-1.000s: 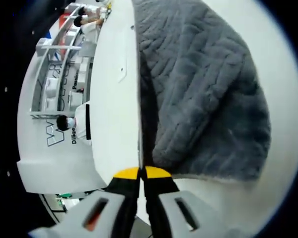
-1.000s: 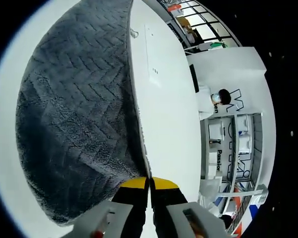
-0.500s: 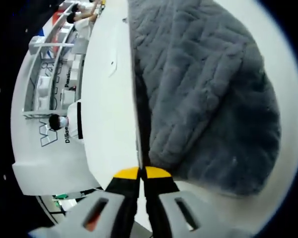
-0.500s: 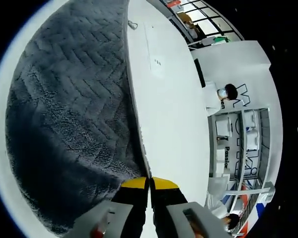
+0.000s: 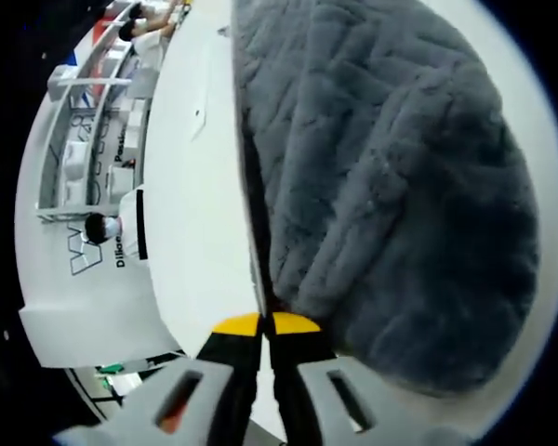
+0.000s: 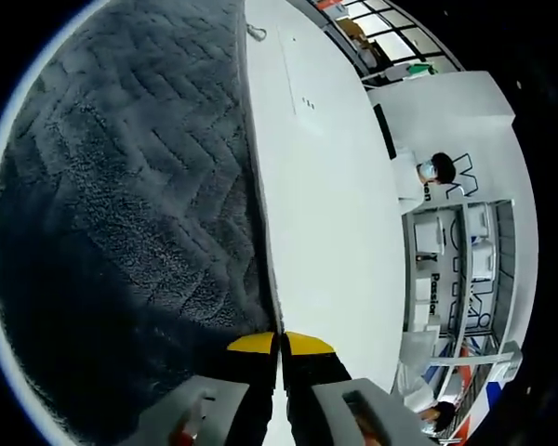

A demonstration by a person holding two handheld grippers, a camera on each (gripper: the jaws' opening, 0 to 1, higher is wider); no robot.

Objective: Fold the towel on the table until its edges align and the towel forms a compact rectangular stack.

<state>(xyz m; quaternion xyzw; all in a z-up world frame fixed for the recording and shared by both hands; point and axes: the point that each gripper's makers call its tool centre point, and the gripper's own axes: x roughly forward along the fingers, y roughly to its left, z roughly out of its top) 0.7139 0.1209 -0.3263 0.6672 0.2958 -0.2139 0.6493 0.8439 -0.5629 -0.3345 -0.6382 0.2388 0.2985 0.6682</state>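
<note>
I see the left gripper with its two yellow-tipped jaws pressed together, and the thin edge of the grey towel runs straight down into them, so I judge that it is pinching the towel edge. In the right gripper view it is the same: the right gripper has its jaws closed on the towel edge, which enters between the yellow tips.

The towel hangs or spreads from both pinched points, and its herringbone surface takes one whole side of each view. Next to it lies the white table, seen also in the right gripper view. I cannot tell if the lower part of the towel touches the table or is lifted above it.

About the progress, my judgement is that the fold is in the middle and not finished. Both grippers hold one edge of the towel, and this edge is not yet laid on the opposite edge. I see no compact rectangle and no aligned edges in these pictures. What is left: to bring the held edge over to the other side, to put it down evenly, to release, and probably to fold again.

Beyond the table there is a white counter with a person and shelves.
</note>
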